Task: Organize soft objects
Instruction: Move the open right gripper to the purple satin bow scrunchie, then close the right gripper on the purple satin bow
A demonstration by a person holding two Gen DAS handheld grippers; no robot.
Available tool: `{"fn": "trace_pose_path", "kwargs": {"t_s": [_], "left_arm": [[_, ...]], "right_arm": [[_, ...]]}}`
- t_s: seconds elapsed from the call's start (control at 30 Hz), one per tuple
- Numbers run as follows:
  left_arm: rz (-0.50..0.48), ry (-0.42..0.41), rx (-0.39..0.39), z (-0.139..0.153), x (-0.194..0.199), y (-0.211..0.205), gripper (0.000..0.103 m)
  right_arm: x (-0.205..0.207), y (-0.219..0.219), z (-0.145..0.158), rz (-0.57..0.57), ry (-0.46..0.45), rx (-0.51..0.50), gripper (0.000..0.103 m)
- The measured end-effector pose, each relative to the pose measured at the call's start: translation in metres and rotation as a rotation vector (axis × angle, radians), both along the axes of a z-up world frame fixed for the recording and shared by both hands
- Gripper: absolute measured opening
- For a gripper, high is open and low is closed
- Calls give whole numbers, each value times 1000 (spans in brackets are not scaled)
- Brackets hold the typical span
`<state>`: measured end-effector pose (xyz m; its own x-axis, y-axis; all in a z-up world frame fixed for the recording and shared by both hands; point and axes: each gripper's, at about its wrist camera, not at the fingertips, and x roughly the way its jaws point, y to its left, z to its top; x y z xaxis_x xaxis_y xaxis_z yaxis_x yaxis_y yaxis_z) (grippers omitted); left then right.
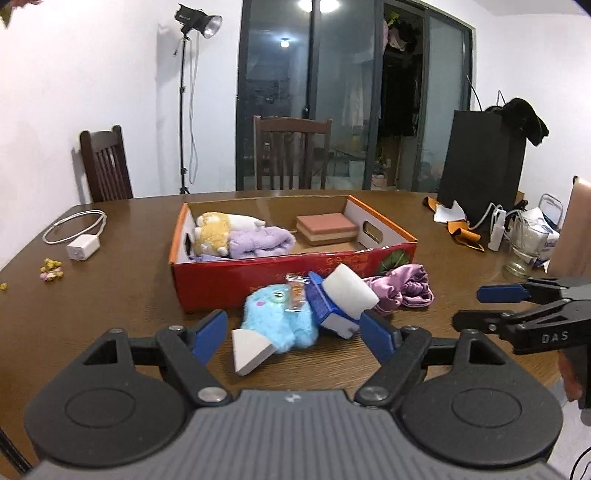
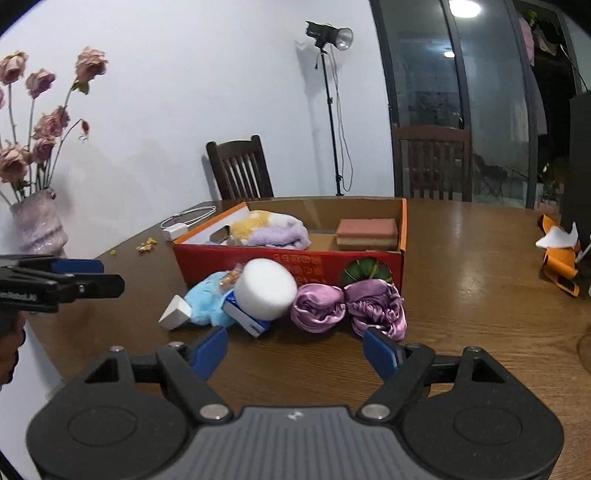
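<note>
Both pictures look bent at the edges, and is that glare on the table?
Left wrist view: fisheye bows the door frame; a ceiling light blows out white and the table shows a soft sheen. Right wrist view: the door frame curves strongly, and the table shines at right.

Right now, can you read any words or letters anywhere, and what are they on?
"DAS": white letters on the black arm of the right tongs.
Gold printed characters on the front of the red cardboard box: too blurred to read.
White lettering on the black arm of the left tongs: too blurred and cut off to read.
Print on the small blue and white carton: too small to read.
</note>
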<state>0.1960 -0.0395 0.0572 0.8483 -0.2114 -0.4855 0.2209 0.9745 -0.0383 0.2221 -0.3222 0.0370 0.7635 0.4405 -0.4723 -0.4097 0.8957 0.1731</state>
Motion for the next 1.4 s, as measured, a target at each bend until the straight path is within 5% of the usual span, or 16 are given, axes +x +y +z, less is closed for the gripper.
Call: {"fn": "trace_pose_path", "kwargs": {"t_s": [0.3, 0.47, 0.67, 0.73, 0.83, 0.97, 1.4], "left_arm": [[-93, 41, -65, -5, 40, -37, 81], [-142, 81, -7, -20, 59, -69, 81], [-141, 151, 9, -38, 72, -82, 81], [-140, 159, 12, -41, 73, -82, 80], [-140, 174, 11, -43, 74, -84, 80], [-143, 199, 18, -49, 71, -87, 80], [-149, 250, -68, -59, 48, -80, 79]], "right_arm": [[59, -28, -14, -121, 38, 56, 80], [113, -37, -31, -199, 117, 65, 76], [140, -34, -43, -161, 153, 89, 69], [139, -37, -45, -147, 160, 108, 64], [132, -41, -47, -81, 181, 145, 36], [110, -41, -46, -64, 172, 126, 21], [8, -26, -38, 149, 190, 71, 13]]}}
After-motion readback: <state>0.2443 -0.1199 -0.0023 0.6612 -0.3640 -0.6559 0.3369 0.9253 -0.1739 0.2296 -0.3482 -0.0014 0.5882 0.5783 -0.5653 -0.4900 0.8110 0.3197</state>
